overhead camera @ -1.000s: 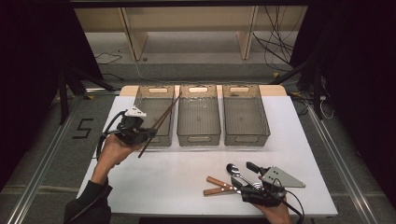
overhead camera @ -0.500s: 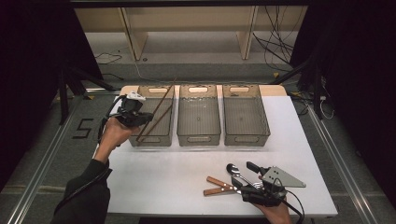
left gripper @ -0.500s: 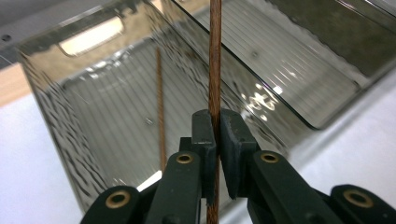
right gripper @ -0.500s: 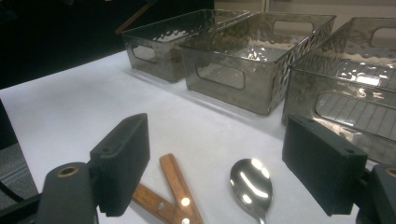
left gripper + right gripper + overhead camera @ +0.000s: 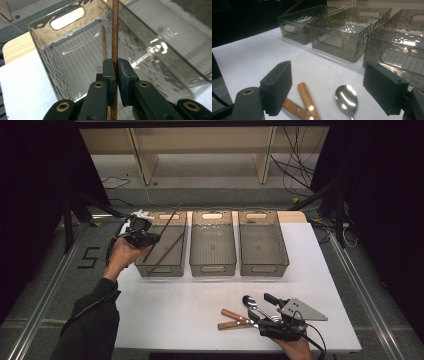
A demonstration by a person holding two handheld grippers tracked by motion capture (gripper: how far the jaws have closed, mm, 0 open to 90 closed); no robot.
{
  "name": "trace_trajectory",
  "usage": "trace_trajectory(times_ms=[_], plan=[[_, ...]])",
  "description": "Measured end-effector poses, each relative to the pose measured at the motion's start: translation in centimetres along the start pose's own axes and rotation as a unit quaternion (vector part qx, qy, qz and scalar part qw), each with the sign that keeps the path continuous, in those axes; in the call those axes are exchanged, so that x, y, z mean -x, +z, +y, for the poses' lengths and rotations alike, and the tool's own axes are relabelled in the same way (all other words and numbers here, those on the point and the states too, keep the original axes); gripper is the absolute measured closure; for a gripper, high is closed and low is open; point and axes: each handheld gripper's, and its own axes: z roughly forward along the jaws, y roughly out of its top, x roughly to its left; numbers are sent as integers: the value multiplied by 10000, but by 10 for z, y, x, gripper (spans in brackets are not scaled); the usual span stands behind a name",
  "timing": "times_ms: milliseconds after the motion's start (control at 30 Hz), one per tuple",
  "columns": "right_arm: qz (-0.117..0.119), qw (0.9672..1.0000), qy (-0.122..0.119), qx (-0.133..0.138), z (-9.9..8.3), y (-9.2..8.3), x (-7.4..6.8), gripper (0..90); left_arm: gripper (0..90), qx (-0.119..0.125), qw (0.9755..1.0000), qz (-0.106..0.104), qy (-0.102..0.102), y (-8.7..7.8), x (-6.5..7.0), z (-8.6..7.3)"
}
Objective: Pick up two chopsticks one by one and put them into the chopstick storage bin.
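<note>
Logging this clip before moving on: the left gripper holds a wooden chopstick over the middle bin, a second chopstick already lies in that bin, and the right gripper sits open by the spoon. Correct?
Not quite. The left gripper holds its chopstick over the left bin, not the middle one, as the high view shows. The second chopstick lies in that left bin. The right gripper does sit open by the spoon.

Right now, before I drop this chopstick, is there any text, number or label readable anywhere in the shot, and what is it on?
"5": a large dark numeral on the grey floor left of the table, seen in the high view.
Nothing else: the three bins, the chopstick in the left tool, the spoon and the wooden handles carry no visible lettering.
</note>
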Motion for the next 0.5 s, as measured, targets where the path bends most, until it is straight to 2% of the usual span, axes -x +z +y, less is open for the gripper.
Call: trace_trajectory(times_ms=[167, 267, 500], plan=[[4, 10000, -25, -5, 0, 0, 0, 239, 842, -70, 9999, 71, -117, 10, -8, -5], [10, 10000, -19, 4, 0, 0, 0, 239, 842, -134, 9998, 130, -113, 15, -10, -9], [11, 10000, -11, -15, 0, 0, 0, 239, 841, -203, 9994, 115, -254, 24, -13, -18]])
